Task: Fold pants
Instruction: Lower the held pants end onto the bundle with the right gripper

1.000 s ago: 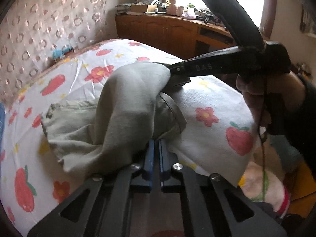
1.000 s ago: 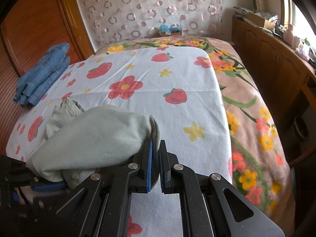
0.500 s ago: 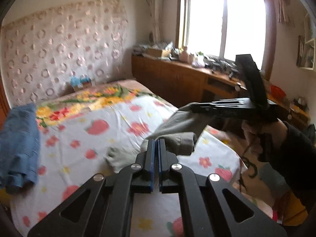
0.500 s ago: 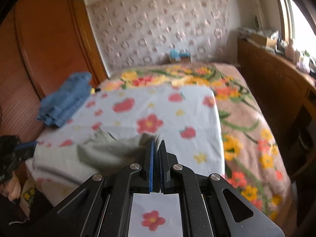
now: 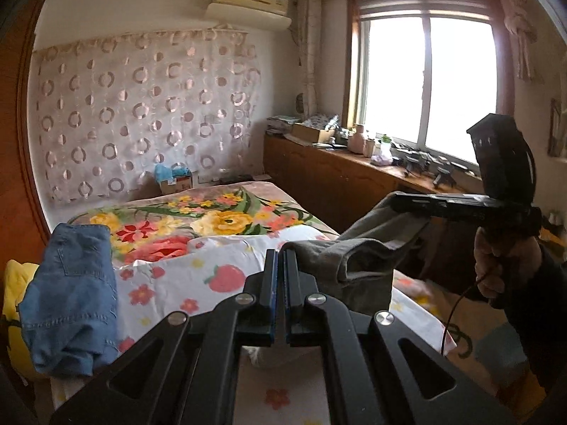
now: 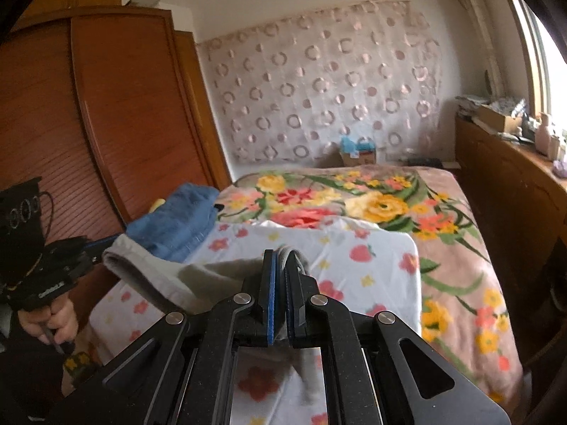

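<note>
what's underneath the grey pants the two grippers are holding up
The grey pants, pinched between the left gripper and right gripper, hang above the strawberry-print sheet. The sheet directly below them is hidden.

Grey-green pants (image 5: 358, 258); white strawberry-flower sheet (image 5: 212, 272); blue jeans (image 5: 71, 294).

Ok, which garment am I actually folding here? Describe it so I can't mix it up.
Start at the bed with its white strawberry sheet. The grey-green pants hang above its near edge, pinched between both grippers. The only other garment, blue denim, lies loose by the wardrobe side.
</note>
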`<move>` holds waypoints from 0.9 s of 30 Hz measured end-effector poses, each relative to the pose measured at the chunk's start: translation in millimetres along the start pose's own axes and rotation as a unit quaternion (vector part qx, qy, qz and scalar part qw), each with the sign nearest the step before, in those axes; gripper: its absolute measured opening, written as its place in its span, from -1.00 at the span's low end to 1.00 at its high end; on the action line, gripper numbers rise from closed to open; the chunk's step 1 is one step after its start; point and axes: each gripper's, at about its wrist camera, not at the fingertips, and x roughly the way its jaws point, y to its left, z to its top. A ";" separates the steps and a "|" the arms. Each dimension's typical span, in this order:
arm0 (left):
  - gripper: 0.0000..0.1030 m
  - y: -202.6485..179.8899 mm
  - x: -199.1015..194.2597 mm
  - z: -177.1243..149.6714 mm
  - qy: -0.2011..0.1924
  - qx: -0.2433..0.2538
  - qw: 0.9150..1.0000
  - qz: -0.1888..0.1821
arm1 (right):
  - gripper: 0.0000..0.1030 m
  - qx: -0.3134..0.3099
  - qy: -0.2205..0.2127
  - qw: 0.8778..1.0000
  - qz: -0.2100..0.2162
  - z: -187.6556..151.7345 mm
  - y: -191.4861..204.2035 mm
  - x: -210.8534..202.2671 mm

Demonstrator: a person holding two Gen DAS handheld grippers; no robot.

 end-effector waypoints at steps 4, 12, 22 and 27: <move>-1.00 21.0 15.8 14.0 0.000 -0.004 1.000 0.021 | -0.96 -0.005 0.007 1.000 0.007 20.2 -1.6 25.7; -1.00 58.6 57.4 61.4 -0.005 0.002 0.998 0.057 | -0.96 -0.022 0.008 1.000 0.009 75.6 -14.9 79.2; -1.00 65.6 53.8 59.3 -0.007 0.015 0.998 0.063 | -0.96 -0.036 0.013 0.999 0.013 89.5 -13.9 90.8; -1.00 55.3 53.5 20.8 0.033 0.021 0.998 0.058 | -0.96 -0.036 0.064 0.997 -0.001 50.9 -8.3 99.7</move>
